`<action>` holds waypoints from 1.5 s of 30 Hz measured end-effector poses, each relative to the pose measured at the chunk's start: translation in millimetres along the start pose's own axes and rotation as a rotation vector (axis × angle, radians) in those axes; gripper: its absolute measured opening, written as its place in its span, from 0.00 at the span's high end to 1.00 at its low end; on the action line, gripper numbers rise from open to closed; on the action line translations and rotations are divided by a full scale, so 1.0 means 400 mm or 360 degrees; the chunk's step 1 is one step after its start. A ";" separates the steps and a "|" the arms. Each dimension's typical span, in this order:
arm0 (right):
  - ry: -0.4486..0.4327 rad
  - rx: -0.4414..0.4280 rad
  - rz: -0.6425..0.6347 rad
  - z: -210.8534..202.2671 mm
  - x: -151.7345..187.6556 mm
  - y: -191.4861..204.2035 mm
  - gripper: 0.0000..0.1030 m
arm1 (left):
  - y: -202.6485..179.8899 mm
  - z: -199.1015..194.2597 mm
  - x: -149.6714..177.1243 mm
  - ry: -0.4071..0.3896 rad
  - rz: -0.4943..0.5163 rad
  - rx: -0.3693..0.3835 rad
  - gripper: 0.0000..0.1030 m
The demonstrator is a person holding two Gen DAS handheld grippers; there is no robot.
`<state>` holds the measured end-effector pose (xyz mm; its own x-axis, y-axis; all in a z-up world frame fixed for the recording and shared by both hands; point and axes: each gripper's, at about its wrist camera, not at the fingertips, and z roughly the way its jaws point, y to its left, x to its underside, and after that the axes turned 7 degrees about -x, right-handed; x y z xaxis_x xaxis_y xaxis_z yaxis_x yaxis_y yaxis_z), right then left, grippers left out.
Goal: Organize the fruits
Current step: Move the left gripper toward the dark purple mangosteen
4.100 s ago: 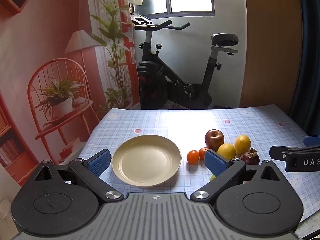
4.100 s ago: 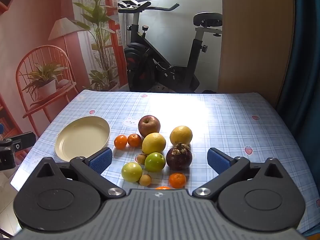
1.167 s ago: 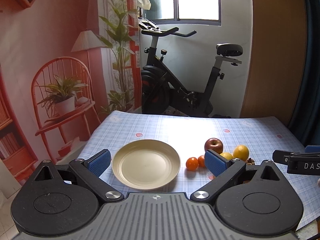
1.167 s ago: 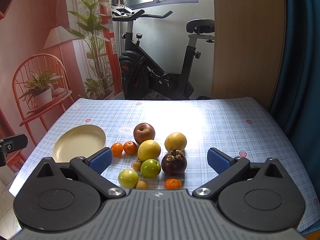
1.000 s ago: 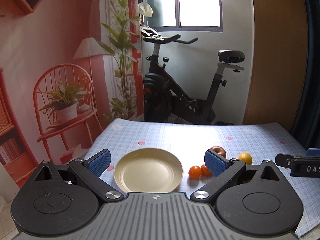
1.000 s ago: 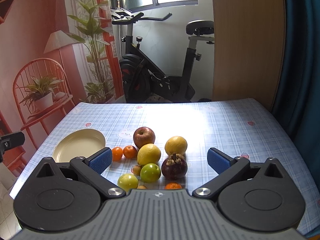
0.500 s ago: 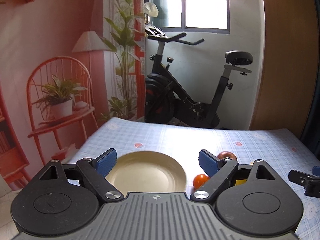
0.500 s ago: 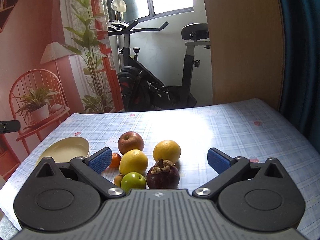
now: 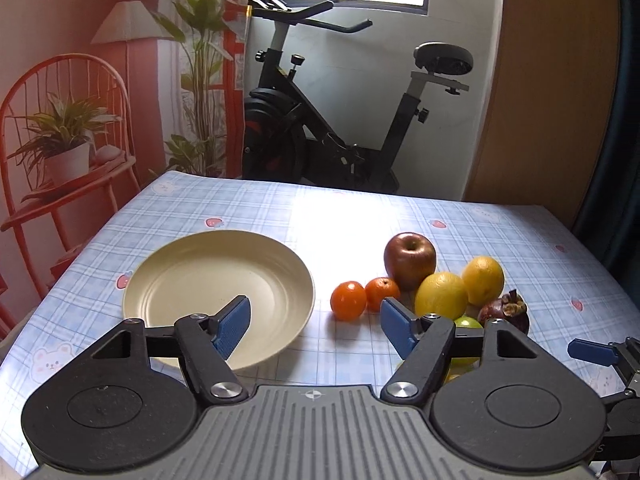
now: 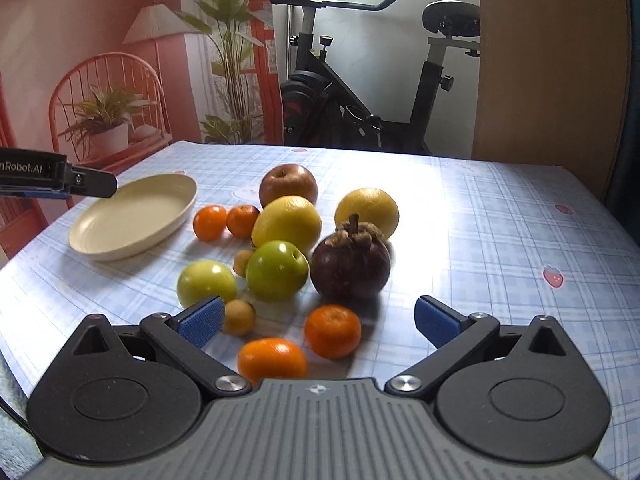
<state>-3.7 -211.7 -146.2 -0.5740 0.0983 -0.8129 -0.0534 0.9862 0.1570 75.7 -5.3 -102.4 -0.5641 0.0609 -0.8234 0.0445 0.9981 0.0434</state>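
Note:
A cream plate (image 9: 218,280) (image 10: 132,214) lies bare on the checked tablecloth, left of a cluster of fruit. The cluster holds a red apple (image 9: 409,260) (image 10: 288,186), two yellow citrus fruits (image 10: 287,224), a dark mangosteen (image 10: 350,262), two green apples (image 10: 277,270) and several small oranges (image 9: 348,301) (image 10: 332,330). My left gripper (image 9: 316,326) hovers low by the plate's near right rim, its jaws closing with nothing between them. My right gripper (image 10: 318,320) stands open low over the near fruit, with a small orange between its blue pads (image 10: 200,320), untouched.
An exercise bike (image 9: 340,120) stands beyond the table's far edge. A red chair with a potted plant (image 9: 68,148) is at the left. A wooden panel and a dark curtain (image 10: 632,80) close the right side. Bare tablecloth (image 10: 520,220) stretches right of the fruit.
Both grippers have sunk toward the table, so plate and fruit loom larger. The left jaws have narrowed. The right jaws remain wide.

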 end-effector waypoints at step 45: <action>-0.0176 -0.0331 0.0009 0.069 -0.019 -0.170 0.42 | -0.093 0.084 -0.078 0.0161 0.0013 0.0399 0.50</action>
<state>27.0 -275.7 -166.1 -0.4824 0.1293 -0.8663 -0.2242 0.9379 0.2648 119.3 -44.7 -97.4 -0.6419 0.0822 -0.7623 0.2449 0.9642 -0.1022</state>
